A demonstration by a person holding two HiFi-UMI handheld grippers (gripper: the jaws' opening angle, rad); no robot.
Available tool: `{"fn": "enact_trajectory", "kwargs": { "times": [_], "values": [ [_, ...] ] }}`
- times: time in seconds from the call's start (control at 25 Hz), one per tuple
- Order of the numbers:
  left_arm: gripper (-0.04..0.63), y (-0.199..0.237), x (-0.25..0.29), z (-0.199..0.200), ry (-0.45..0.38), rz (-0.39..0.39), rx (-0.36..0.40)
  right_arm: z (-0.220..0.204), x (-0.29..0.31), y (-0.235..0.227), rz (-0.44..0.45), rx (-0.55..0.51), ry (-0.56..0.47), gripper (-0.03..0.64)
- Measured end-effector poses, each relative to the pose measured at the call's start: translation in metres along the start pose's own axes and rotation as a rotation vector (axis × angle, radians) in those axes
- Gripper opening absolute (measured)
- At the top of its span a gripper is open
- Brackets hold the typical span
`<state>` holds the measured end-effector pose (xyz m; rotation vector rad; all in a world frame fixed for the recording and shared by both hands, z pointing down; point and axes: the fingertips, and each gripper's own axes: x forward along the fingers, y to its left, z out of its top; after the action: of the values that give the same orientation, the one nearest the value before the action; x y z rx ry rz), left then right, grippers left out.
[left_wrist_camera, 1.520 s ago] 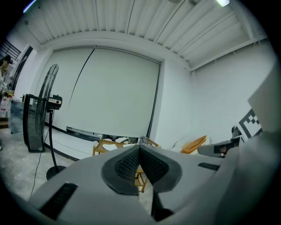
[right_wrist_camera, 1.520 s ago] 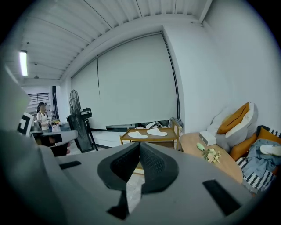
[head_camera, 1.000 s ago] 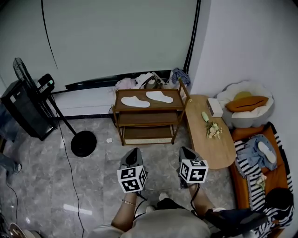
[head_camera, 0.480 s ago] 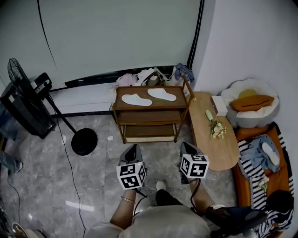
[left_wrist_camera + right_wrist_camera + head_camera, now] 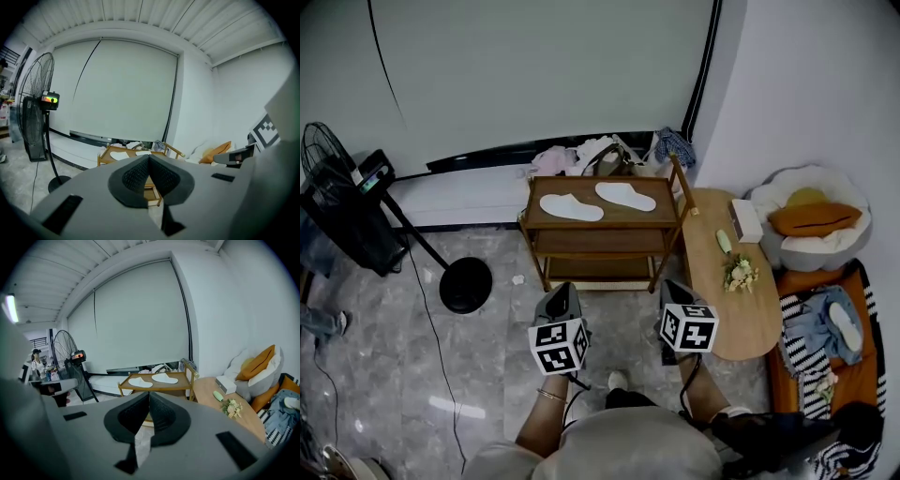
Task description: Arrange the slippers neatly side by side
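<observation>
Two white slippers lie on the top board of a wooden shelf rack, set at a slight angle to each other with a gap between them. Both grippers hang over the grey floor, short of the rack's front. My left gripper points at the rack's left half, my right gripper at its right half. In the left gripper view the jaws meet with nothing between them, the slippers beyond. The right gripper view shows the same shut jaws below the slippers.
A standing fan with a round base and a trailing cable is on the left. An oval wooden table with a tissue box and flowers stands right of the rack. Clothes pile behind it.
Both grippers have moved forward toward the shelf rack, still shut and empty. The slippers have not moved.
</observation>
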<state>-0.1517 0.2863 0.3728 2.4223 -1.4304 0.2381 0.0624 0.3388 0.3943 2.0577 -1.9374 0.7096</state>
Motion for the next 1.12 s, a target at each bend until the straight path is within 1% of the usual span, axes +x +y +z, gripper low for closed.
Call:
{"fn": "enact_trajectory", "kwargs": {
  "times": [0.48, 0.8, 1.12],
  "values": [
    [0.014, -0.010, 0.061, 0.019, -0.001, 0.018, 0.000, 0.030, 0.049, -0.022, 0.065, 0.006, 0.012, 0.034],
    [0.014, -0.011, 0.099, 0.022, 0.003, 0.037, -0.006, 0.041, 0.084, -0.041, 0.090, 0.040, 0.028, 0.034],
    [0.014, -0.009, 0.132, 0.031, -0.004, 0.042, 0.002, 0.054, 0.114, -0.053, 0.099, 0.048, 0.027, 0.034]
  ]
}}
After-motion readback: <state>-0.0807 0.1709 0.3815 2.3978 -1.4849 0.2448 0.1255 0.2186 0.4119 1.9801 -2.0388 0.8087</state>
